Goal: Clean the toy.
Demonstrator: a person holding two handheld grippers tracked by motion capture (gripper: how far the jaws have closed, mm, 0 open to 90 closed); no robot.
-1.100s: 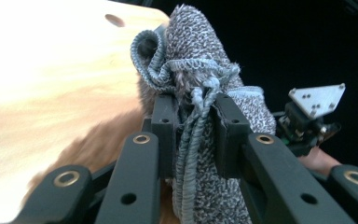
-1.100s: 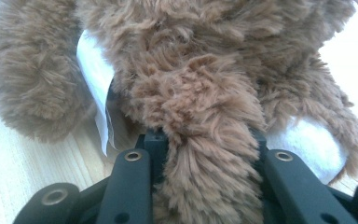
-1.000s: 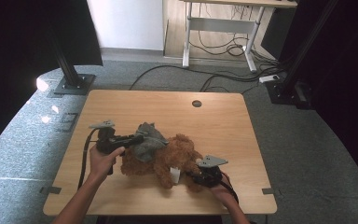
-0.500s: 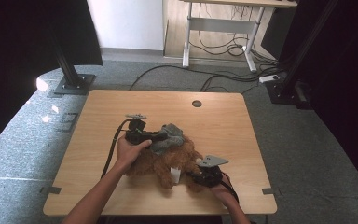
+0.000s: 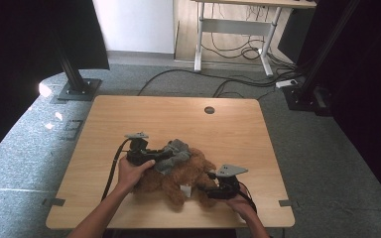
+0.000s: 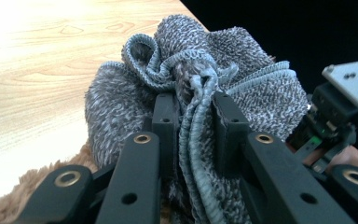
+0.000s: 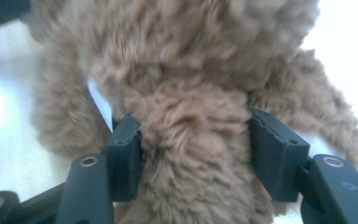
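A: What has changed at the left since a second ago?
B: The left gripper (image 5: 159,154) has carried the grey knitted garment (image 6: 191,93), pinched in its jaws, onto the brown plush toy (image 5: 178,176) on the desk (image 5: 178,114).
A: And right?
B: The right gripper (image 5: 206,190) jaws have just been opening; they flank a furry limb (image 7: 191,154), possibly released for dressing.
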